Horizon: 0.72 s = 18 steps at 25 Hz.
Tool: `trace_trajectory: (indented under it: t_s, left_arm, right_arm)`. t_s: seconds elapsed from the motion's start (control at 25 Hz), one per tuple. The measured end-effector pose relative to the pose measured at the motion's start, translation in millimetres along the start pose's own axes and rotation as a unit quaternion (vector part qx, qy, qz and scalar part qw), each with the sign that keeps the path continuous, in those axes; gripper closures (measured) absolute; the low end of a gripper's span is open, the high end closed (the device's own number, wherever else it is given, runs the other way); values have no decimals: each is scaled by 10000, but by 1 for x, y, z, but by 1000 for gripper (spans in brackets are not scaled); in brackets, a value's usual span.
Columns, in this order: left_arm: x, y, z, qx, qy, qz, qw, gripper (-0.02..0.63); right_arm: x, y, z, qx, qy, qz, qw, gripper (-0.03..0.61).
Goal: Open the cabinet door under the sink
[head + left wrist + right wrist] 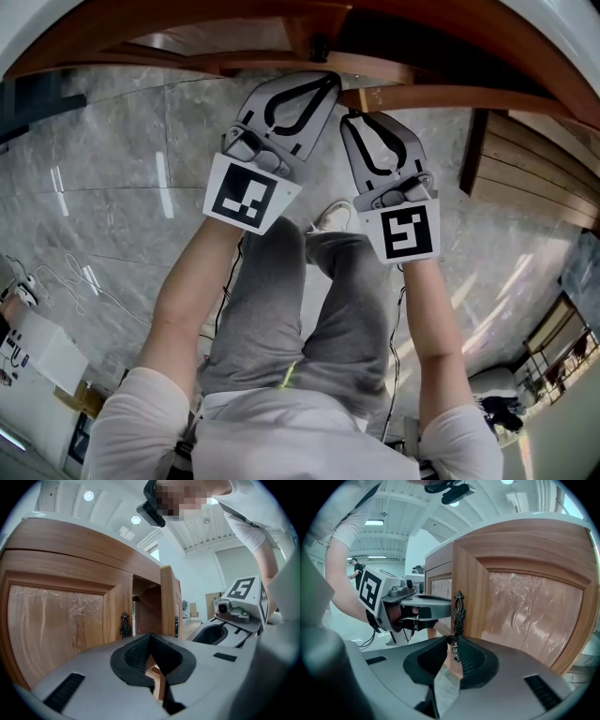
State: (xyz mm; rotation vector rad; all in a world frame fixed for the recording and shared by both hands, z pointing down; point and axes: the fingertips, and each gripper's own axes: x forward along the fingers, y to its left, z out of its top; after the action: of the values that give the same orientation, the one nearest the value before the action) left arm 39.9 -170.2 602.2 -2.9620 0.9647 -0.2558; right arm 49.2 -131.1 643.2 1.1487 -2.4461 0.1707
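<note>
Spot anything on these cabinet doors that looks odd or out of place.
Wrinkled clear film covers the right door panel; it looks like unpeeled protective wrap. The left door panel shows the same creases.

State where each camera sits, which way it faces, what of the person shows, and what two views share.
Head view: on the head, facing down at the floor; shows forearms, trousers, left gripper, right gripper.
Left gripper view: rides the left gripper, facing the cabinet door; shows its shut jaws, a sleeve.
Right gripper view: rides the right gripper, facing the handle its jaws clamp; shows an arm.
Shared: each gripper view shows the other gripper.
</note>
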Motion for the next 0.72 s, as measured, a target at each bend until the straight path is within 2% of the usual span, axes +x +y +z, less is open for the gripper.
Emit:
trace_trajectory:
  t_s: [0.24,0.4,0.72]
  left_arm:
    - [9,-3,0,135,73,-2,9999,606]
    - [9,-13,5,285,150,-236,9992,606]
    - [0,-38,11,172,260,-213,9993,606]
  right_arm:
    - [-7,1,-4,31,-18,36,10000,502]
    - [-17,5,-8,87,62,104,9999,502]
    - [-39,8,-12,433,99,-17,9990,500]
